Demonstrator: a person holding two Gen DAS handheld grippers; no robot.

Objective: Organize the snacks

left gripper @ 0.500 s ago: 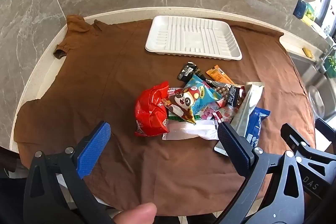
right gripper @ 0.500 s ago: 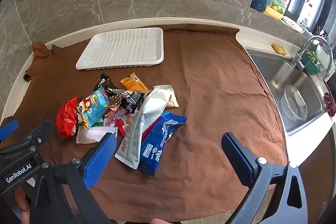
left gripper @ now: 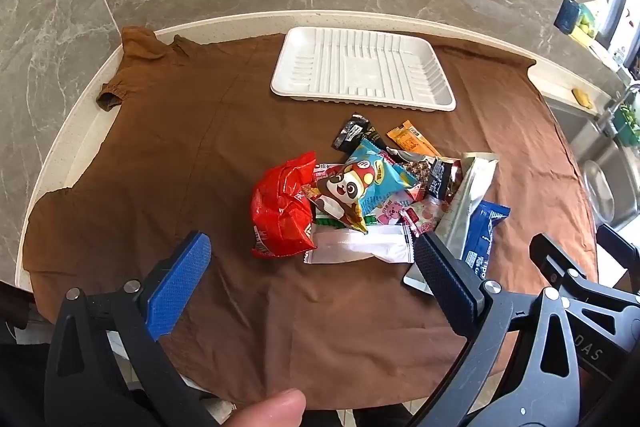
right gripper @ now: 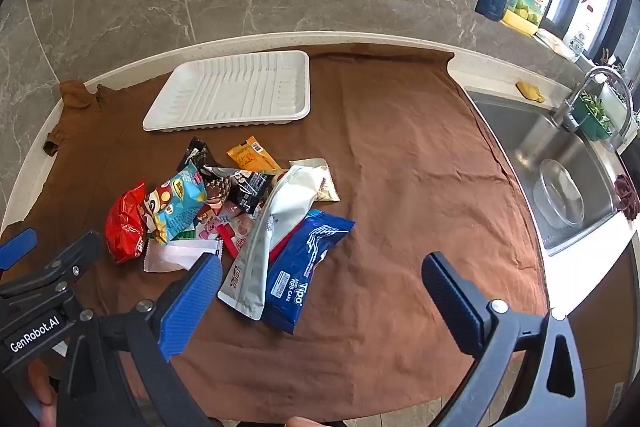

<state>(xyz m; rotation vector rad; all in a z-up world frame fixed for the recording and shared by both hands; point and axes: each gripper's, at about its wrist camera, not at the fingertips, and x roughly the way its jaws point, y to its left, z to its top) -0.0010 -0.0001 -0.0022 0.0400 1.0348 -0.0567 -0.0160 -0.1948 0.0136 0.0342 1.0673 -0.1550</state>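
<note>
A heap of snack packets lies mid-cloth: a red bag (left gripper: 282, 211), a blue panda packet (left gripper: 368, 183), an orange bar (left gripper: 412, 141), a long silver pouch (right gripper: 276, 223) and a blue Tipo roll-cake pack (right gripper: 306, 267). An empty white ribbed tray (left gripper: 362, 71) sits behind the heap; it also shows in the right wrist view (right gripper: 236, 91). My left gripper (left gripper: 312, 279) is open and empty, just in front of the heap. My right gripper (right gripper: 320, 291) is open and empty, hovering near the Tipo pack.
A brown cloth (right gripper: 400, 147) covers the white counter. A steel sink (right gripper: 560, 179) with a clear bowl and a tap lies to the right. A marble wall stands behind. Bottles and a yellow sponge sit by the window at the far right.
Both grippers have shifted very slightly toward the heap. The packets and tray have not moved.
</note>
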